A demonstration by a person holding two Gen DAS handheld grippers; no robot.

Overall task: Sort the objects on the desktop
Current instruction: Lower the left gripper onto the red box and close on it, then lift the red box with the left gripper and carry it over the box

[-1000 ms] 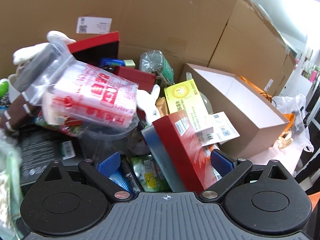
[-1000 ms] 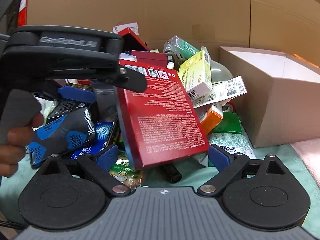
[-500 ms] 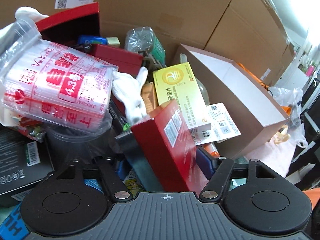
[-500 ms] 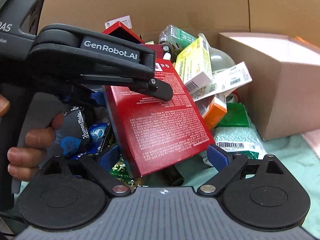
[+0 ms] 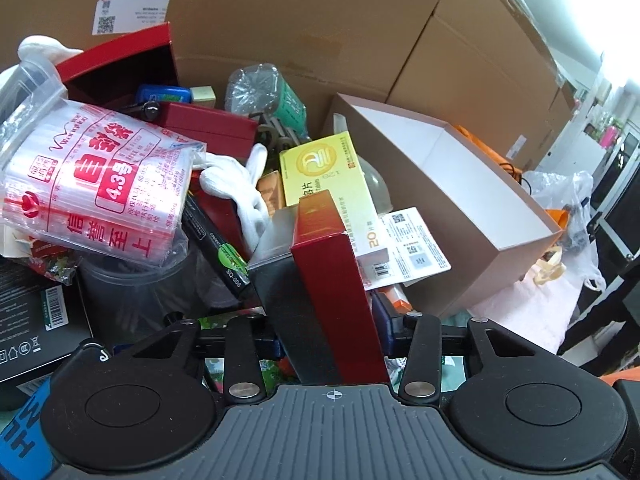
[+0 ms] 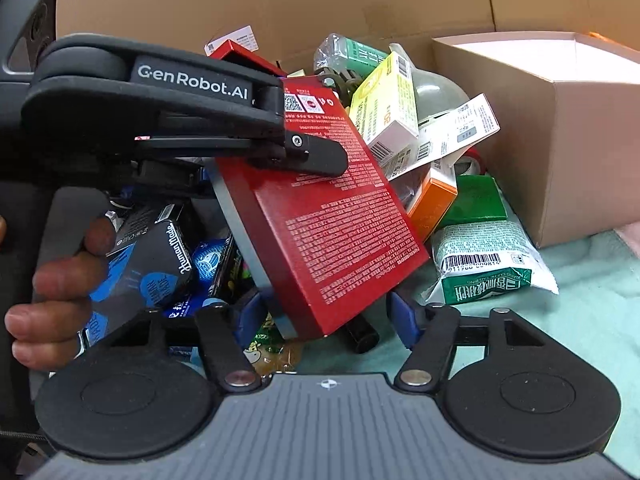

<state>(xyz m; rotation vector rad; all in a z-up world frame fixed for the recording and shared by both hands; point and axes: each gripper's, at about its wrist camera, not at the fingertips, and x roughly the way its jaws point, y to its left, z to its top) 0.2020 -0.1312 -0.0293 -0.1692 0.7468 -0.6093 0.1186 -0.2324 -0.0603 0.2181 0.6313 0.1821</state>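
Beside the open cardboard box (image 6: 532, 136), still heaped: yellow carton (image 5: 332, 192), green packet (image 6: 484, 268), orange carton (image 6: 434, 204), bag of plastic pouches (image 5: 92, 188). Nothing visible inside that box, so sorting judged barely begun. Left of it, tilted above the pile, red box (image 6: 328, 216). Left gripper (image 5: 328, 332) closing across its thin sides, pads seemingly touching. Right gripper (image 6: 324, 316) closing around its lower corner, right pad not yet touching. Left to do: nearly everything.
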